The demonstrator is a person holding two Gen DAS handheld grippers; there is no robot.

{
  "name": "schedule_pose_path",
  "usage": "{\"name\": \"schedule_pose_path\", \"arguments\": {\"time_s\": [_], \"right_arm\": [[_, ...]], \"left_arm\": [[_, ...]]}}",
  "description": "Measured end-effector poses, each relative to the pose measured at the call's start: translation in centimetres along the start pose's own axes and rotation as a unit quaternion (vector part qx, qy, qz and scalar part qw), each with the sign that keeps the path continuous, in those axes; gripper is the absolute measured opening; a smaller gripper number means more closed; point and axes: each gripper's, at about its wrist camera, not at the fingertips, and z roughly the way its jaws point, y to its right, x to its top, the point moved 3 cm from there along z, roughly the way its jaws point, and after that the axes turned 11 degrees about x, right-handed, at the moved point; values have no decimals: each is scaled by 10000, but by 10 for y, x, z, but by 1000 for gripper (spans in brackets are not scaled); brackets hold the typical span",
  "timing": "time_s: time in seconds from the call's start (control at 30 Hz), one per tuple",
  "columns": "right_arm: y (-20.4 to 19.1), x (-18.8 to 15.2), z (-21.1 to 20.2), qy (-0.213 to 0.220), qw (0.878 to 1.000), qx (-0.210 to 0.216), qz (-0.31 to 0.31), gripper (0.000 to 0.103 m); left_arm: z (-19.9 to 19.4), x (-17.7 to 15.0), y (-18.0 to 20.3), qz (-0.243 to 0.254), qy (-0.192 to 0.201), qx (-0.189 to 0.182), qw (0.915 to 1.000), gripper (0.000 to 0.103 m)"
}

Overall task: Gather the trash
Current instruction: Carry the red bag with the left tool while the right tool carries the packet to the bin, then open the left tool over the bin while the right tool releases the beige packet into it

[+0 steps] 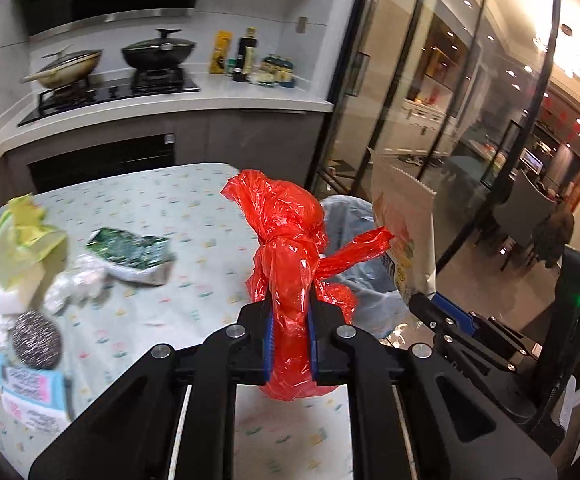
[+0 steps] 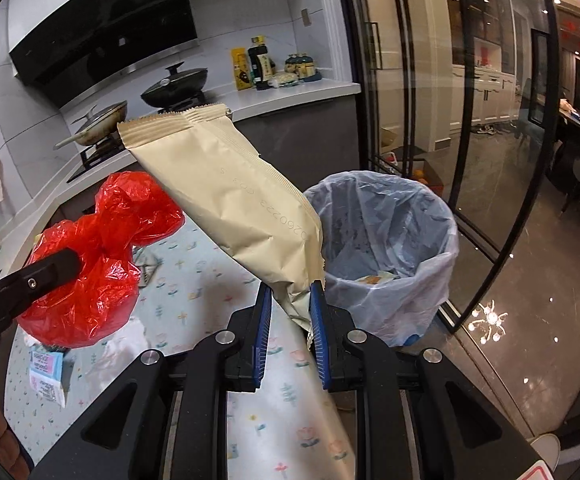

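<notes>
Red crinkly plastic bag (image 1: 290,264), knotted at the neck, is pinched between the blue pads of our left claw (image 1: 290,320); it sits centre frame in the left wrist view, held above the counter (image 1: 169,208) and its pastel-print cloth. Right claw (image 2: 290,316) is clamped narrow on the bottom end of a beige snack pouch (image 2: 225,196), matte foil with a crimped zigzag top edge; we can read a faint upside-down stamped code with "260223" on its back. In the left wrist view the pouch's printed front is too blurred to read.

Bin (image 2: 386,256), lower right of centre in the right wrist view, is round, lined with a thin translucent bluish bag folded over the rim; a few scraps lie at the bottom, one orange-and-white.

Left on the counter, lower left of the left wrist view: yellow-green plastic bag (image 1: 25,240), green printed wrapper (image 1: 129,252), crumpled white tissue (image 1: 73,284), steel wool scourer (image 1: 35,338), and a blue-pink label packet (image 1: 33,392), text unreadable.
</notes>
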Motion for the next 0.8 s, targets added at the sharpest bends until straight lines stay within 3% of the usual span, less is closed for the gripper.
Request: {"name": "schedule_pose_path", "arguments": {"time_s": [0.3,0.57,0.8], "right_arm": [[74,22,18,13,9987,-385,343,18],[111,33,50,-144,9974,-414,578,18],[123,38,79,-258,9967,-333,695,18]], "left_arm": [[61,19,84,449,-195,-410,9980,12],[117,28,122,572,-513,-556,9955,12],[149,31,138,661,-642,-462,9947,13]]}}
